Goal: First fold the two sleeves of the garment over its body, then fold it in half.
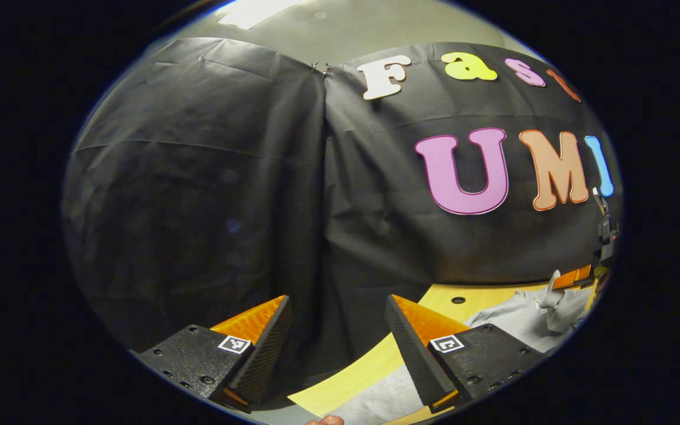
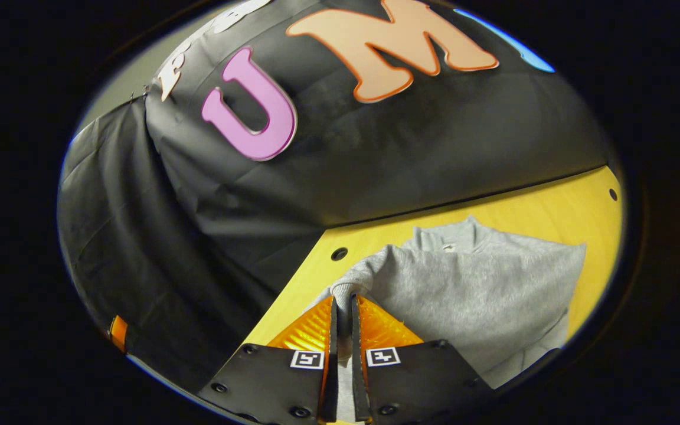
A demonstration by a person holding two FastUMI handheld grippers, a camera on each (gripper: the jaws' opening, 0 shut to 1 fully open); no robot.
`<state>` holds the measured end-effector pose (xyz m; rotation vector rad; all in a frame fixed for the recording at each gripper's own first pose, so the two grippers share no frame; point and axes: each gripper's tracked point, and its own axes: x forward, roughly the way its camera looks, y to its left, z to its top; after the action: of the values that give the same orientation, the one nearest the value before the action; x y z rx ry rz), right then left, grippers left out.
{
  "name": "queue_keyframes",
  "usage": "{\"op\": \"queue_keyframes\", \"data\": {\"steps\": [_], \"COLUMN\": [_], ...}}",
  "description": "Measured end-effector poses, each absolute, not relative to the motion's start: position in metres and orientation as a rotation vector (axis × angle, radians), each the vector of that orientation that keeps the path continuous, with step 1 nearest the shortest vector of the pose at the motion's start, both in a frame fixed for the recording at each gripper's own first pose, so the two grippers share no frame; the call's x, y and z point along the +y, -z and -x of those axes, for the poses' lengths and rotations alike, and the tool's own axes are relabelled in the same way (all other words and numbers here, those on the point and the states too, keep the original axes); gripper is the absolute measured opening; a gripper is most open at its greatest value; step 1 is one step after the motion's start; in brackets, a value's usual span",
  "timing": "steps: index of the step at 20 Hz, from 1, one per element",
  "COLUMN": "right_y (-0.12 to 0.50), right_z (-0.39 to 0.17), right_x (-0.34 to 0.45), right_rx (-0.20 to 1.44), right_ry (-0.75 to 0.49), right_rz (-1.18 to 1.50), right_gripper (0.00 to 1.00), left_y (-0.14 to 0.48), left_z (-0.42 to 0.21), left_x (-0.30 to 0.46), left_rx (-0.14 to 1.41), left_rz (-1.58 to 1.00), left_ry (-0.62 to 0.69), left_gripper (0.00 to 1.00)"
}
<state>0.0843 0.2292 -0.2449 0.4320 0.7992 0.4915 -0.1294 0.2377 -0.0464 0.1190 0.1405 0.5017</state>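
Right gripper [image 2: 340, 307]: we see its two fingers drawn nearly together, clenched on a bunched fold of grey cloth that fills the narrow slit between them.
Left gripper [image 1: 337, 310]: we see its fingers spread wide apart with nothing between them, hanging past the table's edge with the black booth wall behind.
Garment [image 2: 470, 289]: we note a grey sweatshirt lying on the table just ahead of the right gripper and to that gripper's right; its collar points away from the gripper, toward the wall.
Pinched part [image 2: 349, 289]: we take this for a sleeve or a side edge of the garment, lifted into a small hump at the fingertips; which of the two we cannot tell.
Garment in the left gripper view [image 1: 517, 321]: we find the grey cloth beyond the left gripper's right finger, with a further strip showing beneath that finger.
Other gripper, far off [image 1: 573, 276]: at the right rim of the left gripper view we see its fingertips on a raised tuft of the cloth.
Table [image 2: 552, 212]: we see a yellow wooden top with small round holes, running under the garment up to the wall.
Fingertip [image 1: 325, 420]: we glimpse a person's fingertip at the bottom rim, below the left gripper.
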Motion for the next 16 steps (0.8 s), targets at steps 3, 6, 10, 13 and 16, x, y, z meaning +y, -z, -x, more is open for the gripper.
{"op": "queue_keyframes", "data": {"steps": [3,6,10,13,16], "right_y": [0.277,0.305,0.307,0.291,0.274], "right_z": [-0.077,-0.075,-0.073,-0.084,-0.083], "right_x": [0.255,0.270,0.283,0.268,0.248], "right_rx": [0.858,0.924,0.953,0.853,0.800], "right_ry": [-0.514,-0.515,-0.535,-0.529,-0.517], "right_rz": [-0.377,-0.373,-0.433,-0.358,-0.328], "right_gripper": [0.12,0.12,0.29,0.89,0.96], "left_y": [0.056,0.077,0.117,0.161,0.215], "left_z": [0.146,0.156,0.164,0.165,0.173], "left_x": [0.254,0.259,0.263,0.257,0.242], "left_rx": [0.168,0.228,0.326,0.424,0.569], "left_rz": [-0.131,-0.155,-0.159,-0.125,-0.048], "left_ry": [-0.529,-0.517,-0.481,-0.429,-0.365], "left_gripper": [0.94,0.94,0.94,0.94,0.95]}}
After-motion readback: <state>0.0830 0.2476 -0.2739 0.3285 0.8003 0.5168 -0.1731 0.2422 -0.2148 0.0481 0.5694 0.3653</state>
